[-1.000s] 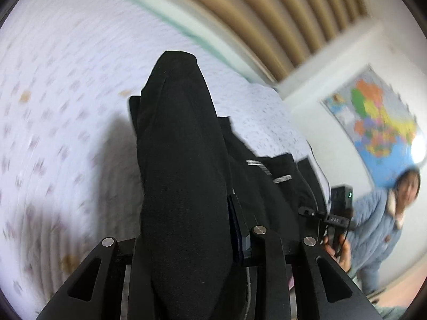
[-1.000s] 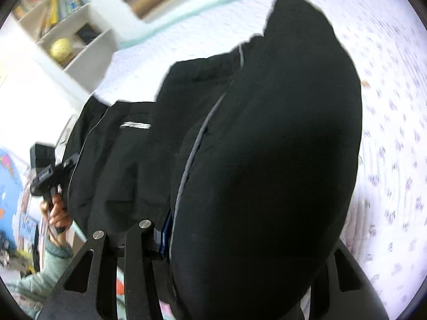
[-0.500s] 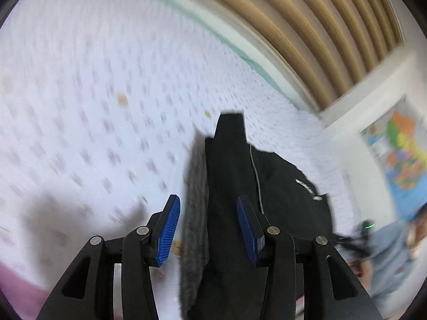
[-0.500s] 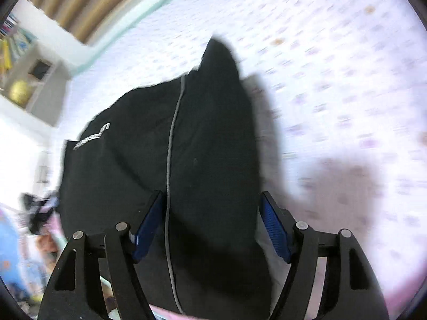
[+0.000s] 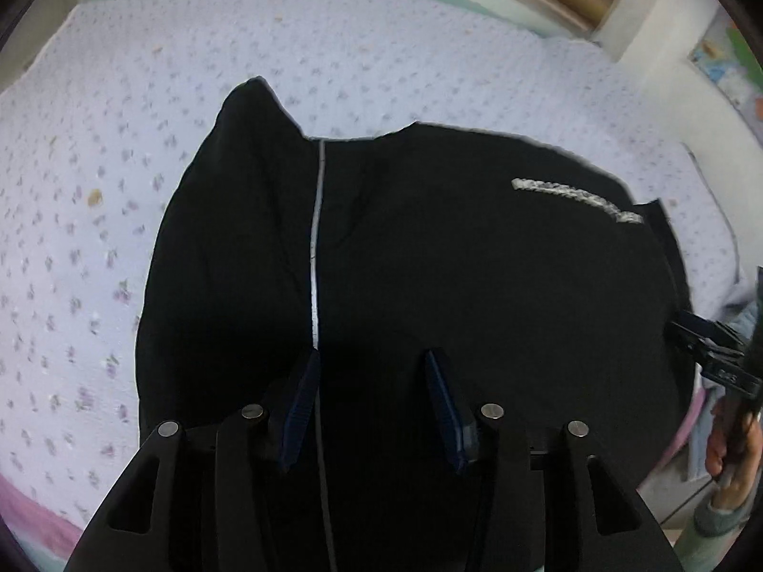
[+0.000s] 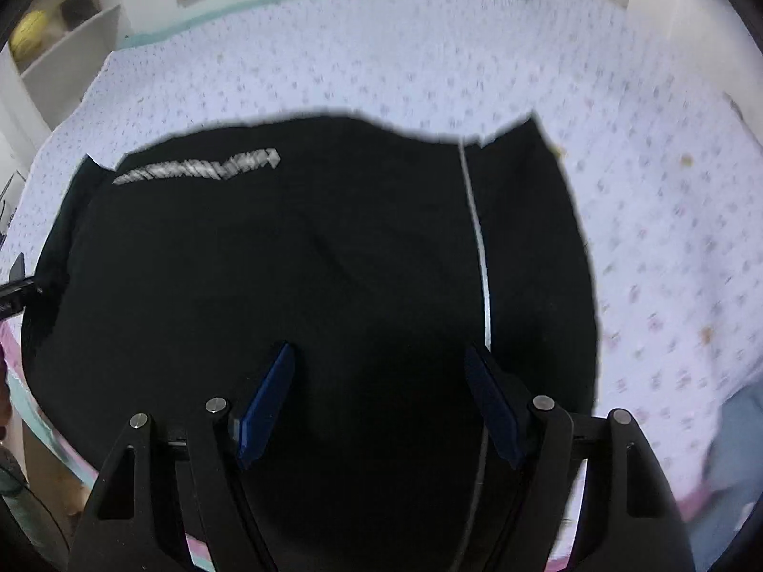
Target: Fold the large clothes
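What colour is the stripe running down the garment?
Light grey stripe on the black garment; clearest in the left wrist view.

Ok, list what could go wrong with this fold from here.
1. The black garment lies near the bed's near edge; a tug toward the person might slide it off.
2. Both the left gripper and the right gripper are open above thick layers; a shallow pinch may catch only the top one.
3. The corner by the silver stripe sticks out, so the next fold could come out uneven.
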`<act>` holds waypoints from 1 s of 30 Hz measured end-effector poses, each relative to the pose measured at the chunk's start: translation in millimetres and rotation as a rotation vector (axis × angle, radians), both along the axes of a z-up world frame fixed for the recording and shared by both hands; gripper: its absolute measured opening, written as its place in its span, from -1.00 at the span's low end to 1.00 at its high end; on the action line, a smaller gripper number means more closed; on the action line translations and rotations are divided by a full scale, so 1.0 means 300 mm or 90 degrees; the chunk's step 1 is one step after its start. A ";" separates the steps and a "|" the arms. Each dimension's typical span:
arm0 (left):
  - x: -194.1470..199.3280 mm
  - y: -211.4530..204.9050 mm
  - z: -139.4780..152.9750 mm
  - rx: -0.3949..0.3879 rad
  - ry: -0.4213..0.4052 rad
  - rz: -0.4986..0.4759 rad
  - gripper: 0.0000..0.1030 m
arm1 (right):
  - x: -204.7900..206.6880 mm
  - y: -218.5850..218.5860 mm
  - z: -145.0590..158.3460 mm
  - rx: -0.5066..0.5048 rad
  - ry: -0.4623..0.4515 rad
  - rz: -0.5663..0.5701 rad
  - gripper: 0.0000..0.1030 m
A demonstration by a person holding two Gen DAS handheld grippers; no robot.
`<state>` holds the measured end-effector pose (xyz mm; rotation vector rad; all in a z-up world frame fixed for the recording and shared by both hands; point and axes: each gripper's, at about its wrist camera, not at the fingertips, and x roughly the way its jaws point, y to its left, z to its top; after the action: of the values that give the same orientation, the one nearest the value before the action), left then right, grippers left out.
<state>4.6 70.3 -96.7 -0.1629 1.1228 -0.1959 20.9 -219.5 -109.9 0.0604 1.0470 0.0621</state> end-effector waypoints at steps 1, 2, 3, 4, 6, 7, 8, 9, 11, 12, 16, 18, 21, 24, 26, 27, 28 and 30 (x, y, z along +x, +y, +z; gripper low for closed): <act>-0.003 0.002 0.005 -0.002 -0.003 0.006 -0.06 | -0.003 -0.003 0.003 0.004 -0.004 -0.007 0.48; -0.013 0.004 0.024 -0.001 -0.017 0.012 -0.06 | -0.013 0.001 0.024 0.008 -0.016 -0.011 0.48; -0.027 0.001 0.048 0.012 -0.036 0.016 -0.06 | -0.021 0.007 0.041 0.018 -0.027 -0.010 0.48; -0.039 -0.003 0.066 0.029 -0.050 0.018 -0.06 | -0.029 0.009 0.068 0.034 -0.039 -0.008 0.48; -0.076 -0.026 0.118 0.090 -0.094 0.026 -0.06 | -0.070 0.005 0.137 0.065 -0.078 -0.017 0.49; -0.101 -0.042 0.155 0.117 -0.122 0.030 -0.06 | -0.089 0.005 0.165 0.070 -0.095 -0.023 0.49; -0.123 -0.055 0.188 0.134 -0.146 0.035 -0.06 | -0.119 0.003 0.206 0.080 -0.117 -0.034 0.49; -0.142 -0.061 0.212 0.147 -0.163 0.038 -0.06 | -0.142 0.000 0.239 0.092 -0.131 -0.046 0.49; -0.191 -0.088 0.283 0.177 -0.208 0.058 -0.04 | -0.180 0.003 0.315 0.136 -0.163 -0.057 0.49; -0.224 -0.099 0.320 0.181 -0.233 0.073 0.01 | -0.205 0.015 0.343 0.143 -0.178 -0.059 0.51; -0.321 -0.148 0.414 0.187 -0.293 0.087 0.30 | -0.281 0.126 0.456 0.107 -0.248 -0.055 0.71; -0.374 -0.176 0.448 0.245 -0.341 0.116 0.30 | -0.321 0.177 0.496 0.108 -0.272 -0.034 0.71; -0.445 -0.221 0.487 0.319 -0.401 0.150 0.43 | -0.376 0.248 0.533 0.072 -0.304 -0.009 0.71; -0.478 -0.223 0.511 0.280 -0.399 0.140 0.47 | -0.410 0.303 0.545 0.013 -0.326 -0.012 0.71; -0.485 -0.217 0.515 0.241 -0.392 0.129 0.47 | -0.427 0.316 0.547 0.006 -0.332 -0.008 0.71; -0.486 -0.217 0.511 0.229 -0.390 0.124 0.47 | -0.434 0.320 0.546 0.003 -0.334 -0.007 0.71; -0.484 -0.218 0.507 0.223 -0.386 0.120 0.47 | -0.443 0.325 0.549 0.002 -0.336 -0.005 0.71; -0.487 -0.239 0.495 0.227 -0.389 0.114 0.47 | -0.452 0.327 0.546 0.003 -0.331 -0.003 0.71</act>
<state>-141.4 -1.4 51.9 0.1129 0.5153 0.1148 -114.6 -121.6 53.9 0.0464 0.5271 0.0714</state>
